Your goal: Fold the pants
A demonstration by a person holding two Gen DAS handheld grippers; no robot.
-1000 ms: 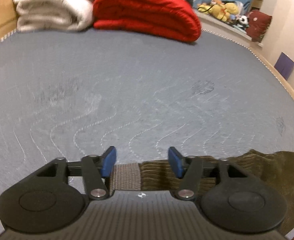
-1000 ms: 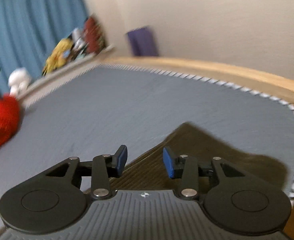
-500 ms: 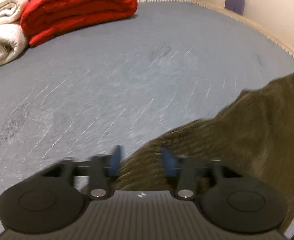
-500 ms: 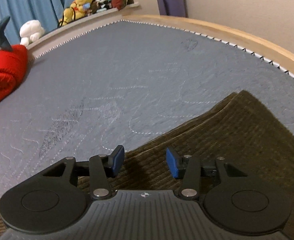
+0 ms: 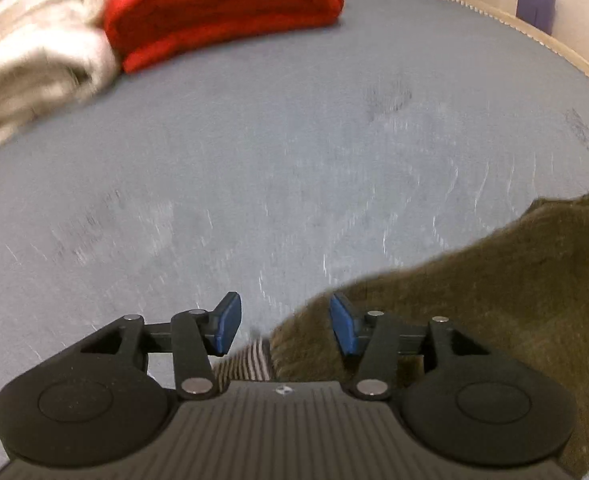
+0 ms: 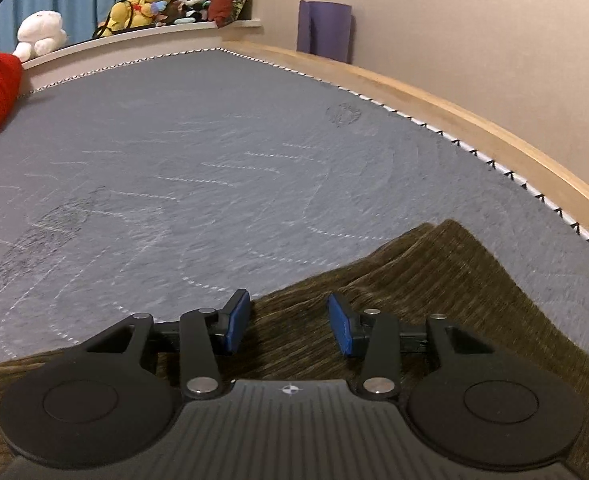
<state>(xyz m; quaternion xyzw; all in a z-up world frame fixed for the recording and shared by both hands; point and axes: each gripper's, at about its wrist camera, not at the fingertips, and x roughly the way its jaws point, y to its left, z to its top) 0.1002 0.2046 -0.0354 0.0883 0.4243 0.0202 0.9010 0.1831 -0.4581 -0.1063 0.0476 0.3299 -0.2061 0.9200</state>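
Olive-brown corduroy pants (image 5: 506, 280) lie on the grey mattress (image 5: 294, 140), in the lower right of the left wrist view, with a striped inner band (image 5: 246, 362) showing at their edge. My left gripper (image 5: 284, 326) is open, its jaws apart over the pants' edge, holding nothing. In the right wrist view the pants (image 6: 434, 288) spread under and in front of my right gripper (image 6: 290, 322), which is open and empty just above the fabric.
A folded red blanket (image 5: 222, 12) and a white blanket (image 5: 34, 64) lie at the far side of the mattress. A wooden bed frame (image 6: 454, 108) borders the right edge. Stuffed toys (image 6: 146, 0) sit on a ledge before a blue curtain. A purple mat (image 6: 326, 30) leans on the wall.
Both grippers have swung over the mattress; the left view turned toward the blankets, and the pants now sit further right in it. The right gripper moved slightly forward over the fabric. Both stay open.
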